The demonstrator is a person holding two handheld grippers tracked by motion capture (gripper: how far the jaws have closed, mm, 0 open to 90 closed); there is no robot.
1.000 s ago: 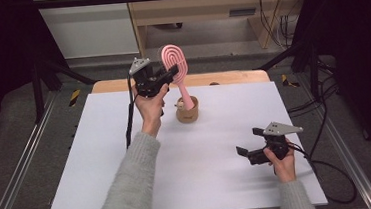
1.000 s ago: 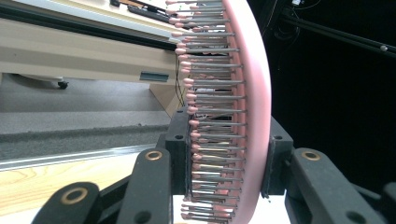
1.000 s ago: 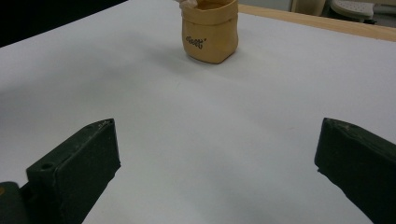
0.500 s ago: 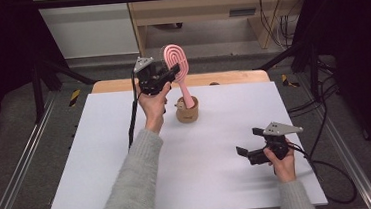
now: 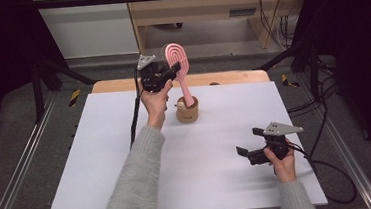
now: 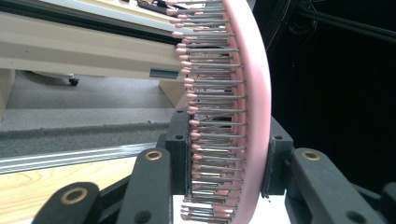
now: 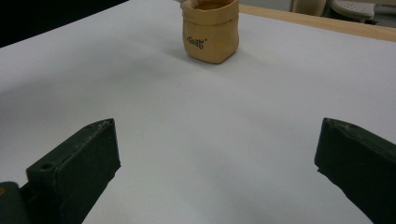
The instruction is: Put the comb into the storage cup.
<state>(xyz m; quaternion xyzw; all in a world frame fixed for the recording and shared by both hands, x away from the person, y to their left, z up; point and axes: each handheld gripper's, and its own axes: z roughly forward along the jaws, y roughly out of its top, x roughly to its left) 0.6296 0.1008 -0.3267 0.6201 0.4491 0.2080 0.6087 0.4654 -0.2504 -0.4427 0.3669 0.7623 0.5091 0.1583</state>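
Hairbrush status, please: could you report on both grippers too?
Left gripper shut on pink hairbrush, handle in tan pot. Right gripper open, low over table. Nothing obstructing.

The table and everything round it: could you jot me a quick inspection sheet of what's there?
Surface: white board on a wooden table, mostly bare.
Job's things: pink hairbrush, handle down in a tan pouch.
Clutter: nothing seen.
Grippers: left gripper shut on the brush head; right gripper open, low near the board.
Cables: black cable hangs from the left gripper; another trails off the right.
Surroundings: dark frame, wooden bench behind, grey floor.
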